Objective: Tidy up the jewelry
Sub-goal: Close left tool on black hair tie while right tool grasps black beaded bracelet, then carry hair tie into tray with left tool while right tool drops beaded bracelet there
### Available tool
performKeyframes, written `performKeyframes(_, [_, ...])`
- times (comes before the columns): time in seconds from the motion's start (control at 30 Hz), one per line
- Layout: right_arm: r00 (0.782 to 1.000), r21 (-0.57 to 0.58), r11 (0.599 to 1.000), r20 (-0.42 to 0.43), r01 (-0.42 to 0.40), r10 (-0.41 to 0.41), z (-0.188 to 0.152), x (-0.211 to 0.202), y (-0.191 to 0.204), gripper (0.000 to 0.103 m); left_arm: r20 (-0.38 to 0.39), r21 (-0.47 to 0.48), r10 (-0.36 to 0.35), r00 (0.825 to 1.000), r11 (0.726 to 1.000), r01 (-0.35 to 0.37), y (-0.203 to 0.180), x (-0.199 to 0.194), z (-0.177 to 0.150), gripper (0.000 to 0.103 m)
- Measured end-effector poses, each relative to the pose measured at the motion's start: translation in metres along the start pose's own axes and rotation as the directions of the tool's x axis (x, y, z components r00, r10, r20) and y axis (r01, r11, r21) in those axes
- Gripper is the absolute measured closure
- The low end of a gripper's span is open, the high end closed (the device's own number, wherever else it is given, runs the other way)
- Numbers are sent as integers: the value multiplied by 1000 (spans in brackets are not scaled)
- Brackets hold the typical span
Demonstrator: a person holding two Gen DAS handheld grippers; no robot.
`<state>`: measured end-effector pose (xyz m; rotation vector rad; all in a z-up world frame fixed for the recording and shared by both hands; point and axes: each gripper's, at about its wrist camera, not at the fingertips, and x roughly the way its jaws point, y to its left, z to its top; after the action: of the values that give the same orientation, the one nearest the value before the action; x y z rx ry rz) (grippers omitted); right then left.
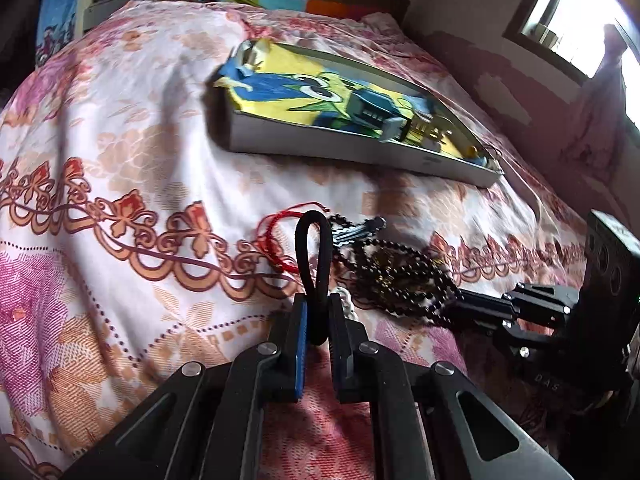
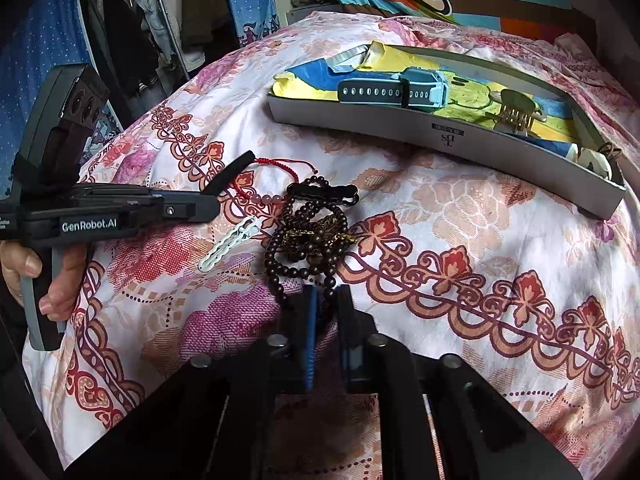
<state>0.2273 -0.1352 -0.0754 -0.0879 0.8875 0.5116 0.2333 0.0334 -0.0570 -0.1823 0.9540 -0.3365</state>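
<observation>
1. While a floral bedspread covers the bed, a shallow grey tray lies on it toward the far side, lined with a yellow and blue cartoon cloth.
2. In the tray, a blue-grey watch lies on the cloth, its strap stretched along the tray's length.
3. Further along in the tray sits a hair comb with brass teeth, and at the tray's end a small pale trinket too blurred to name.
4. Outside the tray, nearer the cameras, a heap of jewelry rests on the bedspread: dark wooden beads, a red cord bracelet, a black clip and a white chain.
5. The left gripper has its fingers pressed against a black band, which stands up as a loop between them, lifted just above the heap.
6. The right gripper has its fingers close together, with a strand of the beads running between them; the beads still lie in the heap.
7. In the right wrist view, a hand grasps the left gripper's handle at the left edge.
</observation>
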Motion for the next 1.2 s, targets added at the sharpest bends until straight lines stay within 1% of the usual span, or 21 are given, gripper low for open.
performKeyframes(0.1, [999,-17,999,21,28,-27,1,-8,2,98,5,31,-9,1000,999,9,-7,-2,-3,94])
performKeyframes(0.17, [997,-40,997,43,73,-72,2,-16,5,98,5,38,-10,1000,999,10,-10,-3,-3,94])
performKeyframes(0.3, [980,-64,981,98,182,-175,9,-36,3,98,1,29,-4,1000,1000,4,-9,-1,-3,94])
performKeyframes(0.37, [972,-46,978,129,203,-195,12,-46,-2,98,2,25,-6,1000,1000,6,-8,-1,-3,94])
performKeyframes(0.43, [964,-26,977,172,213,-205,16,-59,-6,98,6,26,-3,1000,1000,3,-9,-1,-3,94])
performKeyframes(0.63, [937,-2,977,285,213,-204,26,-89,-12,98,67,45,-9,998,999,6,-15,-13,-2,94])
performKeyframes(0.8, [912,12,979,361,204,-194,31,-111,-14,98,117,87,-41,992,996,31,-30,-23,-5,94])
performKeyframes(0.87, [898,23,978,392,206,-198,33,-122,-15,98,123,105,-52,991,994,39,-37,-25,-7,94])
performKeyframes(1.03, [860,24,973,463,230,-214,35,-148,-12,98,114,137,-44,992,990,29,-45,-21,-10,94])
performKeyframes(1.2, [842,43,972,492,233,-224,39,-160,-17,98,118,136,-42,992,990,26,-45,-21,-12,94])
